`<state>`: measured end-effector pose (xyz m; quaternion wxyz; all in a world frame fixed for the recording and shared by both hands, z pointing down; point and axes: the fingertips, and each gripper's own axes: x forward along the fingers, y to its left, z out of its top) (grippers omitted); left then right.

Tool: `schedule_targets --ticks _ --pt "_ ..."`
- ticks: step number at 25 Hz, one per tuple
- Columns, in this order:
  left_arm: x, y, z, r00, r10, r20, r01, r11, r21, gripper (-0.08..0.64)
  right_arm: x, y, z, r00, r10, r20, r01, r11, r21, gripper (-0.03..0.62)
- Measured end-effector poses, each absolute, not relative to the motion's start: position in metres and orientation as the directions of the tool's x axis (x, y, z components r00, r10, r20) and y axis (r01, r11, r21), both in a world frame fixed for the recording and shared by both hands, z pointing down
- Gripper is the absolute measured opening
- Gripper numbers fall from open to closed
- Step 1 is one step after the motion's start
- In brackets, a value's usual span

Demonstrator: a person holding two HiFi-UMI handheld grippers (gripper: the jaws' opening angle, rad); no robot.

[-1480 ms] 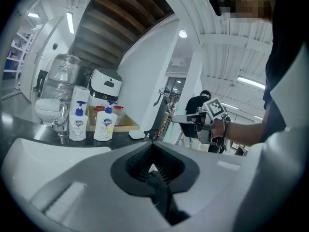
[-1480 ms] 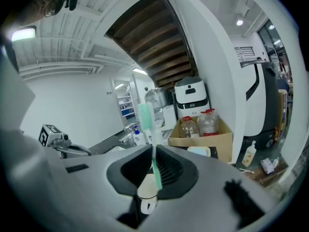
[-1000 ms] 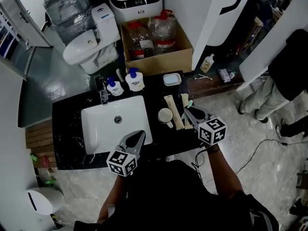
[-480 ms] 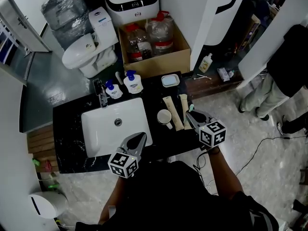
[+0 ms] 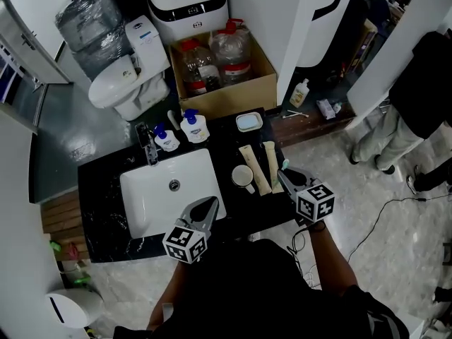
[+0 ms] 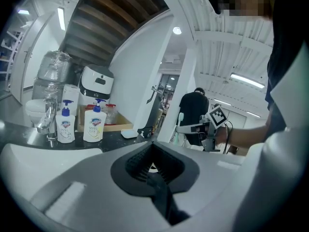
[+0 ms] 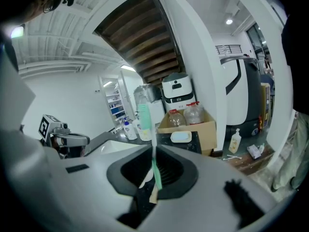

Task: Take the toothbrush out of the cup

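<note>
Right gripper [image 7: 154, 170] grasps toothbrush [image 7: 145, 117], head up, clear of cup [image 5: 242, 176] at its left. I want firm squeeze; thin handle may pivot. Left gripper [image 6: 153, 170] closed, empty.

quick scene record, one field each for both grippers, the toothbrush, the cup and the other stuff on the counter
left gripper: jaws together, nothing between them, by the sink's front corner
right gripper: shut on the toothbrush, right of the cup
toothbrush: upright in the jaws, green head up, out of the cup
cup: upright on the black counter, right of the sink, no toothbrush in it
other items: two soap bottles by the faucet, soap dish, two long packages beside the cup
</note>
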<state>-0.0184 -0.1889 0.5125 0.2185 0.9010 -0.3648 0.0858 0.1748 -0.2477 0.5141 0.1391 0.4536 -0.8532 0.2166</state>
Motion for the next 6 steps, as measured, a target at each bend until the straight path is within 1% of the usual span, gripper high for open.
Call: schedule_targets --ticks 6 --pt "-0.0219 -0.1995 0.5142 0.724 -0.618 0.307 -0.690 -0.644 0.329 0.008 0.1760 -0.2523 0.5172 -0.539 -0.721 0.436 -0.841 0.483 -0.242 0.037"
